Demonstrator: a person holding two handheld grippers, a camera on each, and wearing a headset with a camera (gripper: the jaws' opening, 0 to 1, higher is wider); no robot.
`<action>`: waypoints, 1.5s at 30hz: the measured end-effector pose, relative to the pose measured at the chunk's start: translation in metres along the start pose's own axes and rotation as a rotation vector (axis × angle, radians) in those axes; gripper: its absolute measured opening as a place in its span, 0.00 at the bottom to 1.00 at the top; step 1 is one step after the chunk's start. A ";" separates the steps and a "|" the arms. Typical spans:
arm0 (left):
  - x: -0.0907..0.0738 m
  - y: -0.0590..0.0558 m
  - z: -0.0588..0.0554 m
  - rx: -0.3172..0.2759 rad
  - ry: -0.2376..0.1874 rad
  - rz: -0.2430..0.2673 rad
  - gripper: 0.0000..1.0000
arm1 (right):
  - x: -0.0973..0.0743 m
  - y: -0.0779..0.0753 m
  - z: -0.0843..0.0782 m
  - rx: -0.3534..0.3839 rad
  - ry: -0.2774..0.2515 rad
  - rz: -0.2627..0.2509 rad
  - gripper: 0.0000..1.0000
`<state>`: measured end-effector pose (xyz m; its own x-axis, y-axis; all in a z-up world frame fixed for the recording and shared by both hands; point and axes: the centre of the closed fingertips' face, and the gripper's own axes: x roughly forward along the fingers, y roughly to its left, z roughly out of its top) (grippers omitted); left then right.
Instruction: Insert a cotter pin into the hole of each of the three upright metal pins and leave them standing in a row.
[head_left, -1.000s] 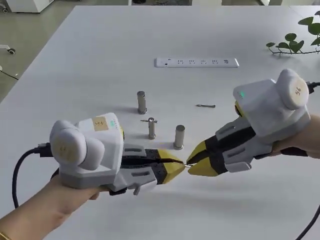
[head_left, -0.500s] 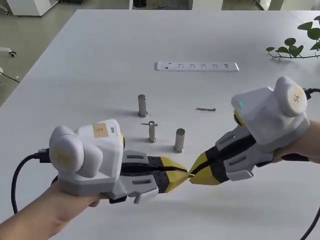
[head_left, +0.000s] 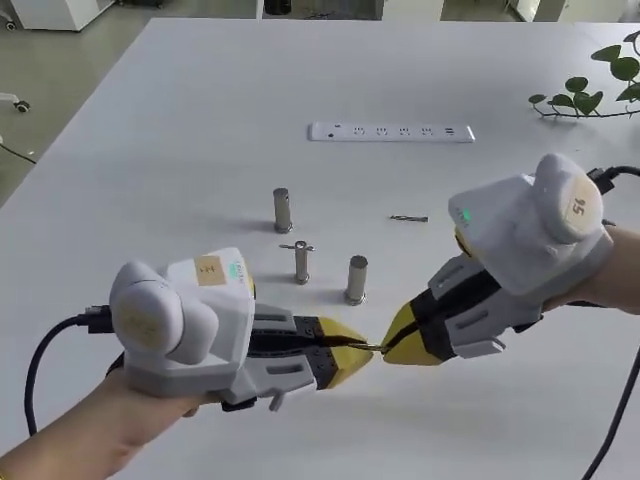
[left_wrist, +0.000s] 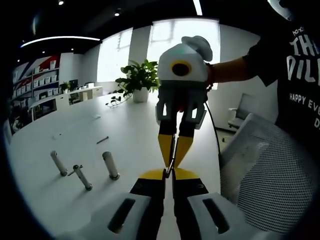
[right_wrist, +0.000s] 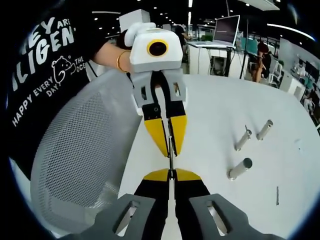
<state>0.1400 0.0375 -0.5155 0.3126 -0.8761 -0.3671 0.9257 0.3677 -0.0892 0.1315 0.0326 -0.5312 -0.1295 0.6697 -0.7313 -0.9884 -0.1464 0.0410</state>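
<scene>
Three upright metal pins stand on the white table (head_left: 200, 120): the far one (head_left: 282, 210), the middle one (head_left: 301, 260) with a cotter pin through its top, and the near one (head_left: 357, 279). In front of them my left gripper (head_left: 365, 350) and right gripper (head_left: 388, 350) meet tip to tip above the table. A thin cotter pin (head_left: 378, 348) runs between their yellow tips, and both look shut on it. The left gripper view has this cotter pin (left_wrist: 170, 164) between the closed tips, as does the right gripper view (right_wrist: 170, 150). Another cotter pin (head_left: 409, 218) lies loose on the table to the right.
A white power strip (head_left: 390, 132) lies across the table beyond the pins. Plant leaves (head_left: 590, 90) reach in at the far right edge. A mesh chair (left_wrist: 260, 175) stands at the table's near side. Cables trail from both grippers.
Both grippers have sunk slightly toward the near edge, still tip to tip on the cotter pin. The right one has edged left. The upright pins have not moved.
</scene>
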 end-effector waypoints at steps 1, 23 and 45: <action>0.000 0.002 -0.001 0.003 0.003 0.012 0.03 | 0.000 -0.001 -0.001 -0.004 0.006 -0.006 0.00; 0.005 0.055 -0.015 -0.042 0.031 0.281 0.13 | -0.018 -0.060 -0.036 0.061 0.148 -0.211 0.00; 0.036 0.099 -0.033 -0.123 0.064 0.410 0.17 | -0.016 -0.101 -0.058 0.108 0.213 -0.272 0.00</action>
<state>0.2361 0.0529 -0.5675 0.6316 -0.6304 -0.4512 0.6944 0.7188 -0.0322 0.2379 -0.0057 -0.5625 0.1480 0.5053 -0.8502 -0.9885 0.1015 -0.1117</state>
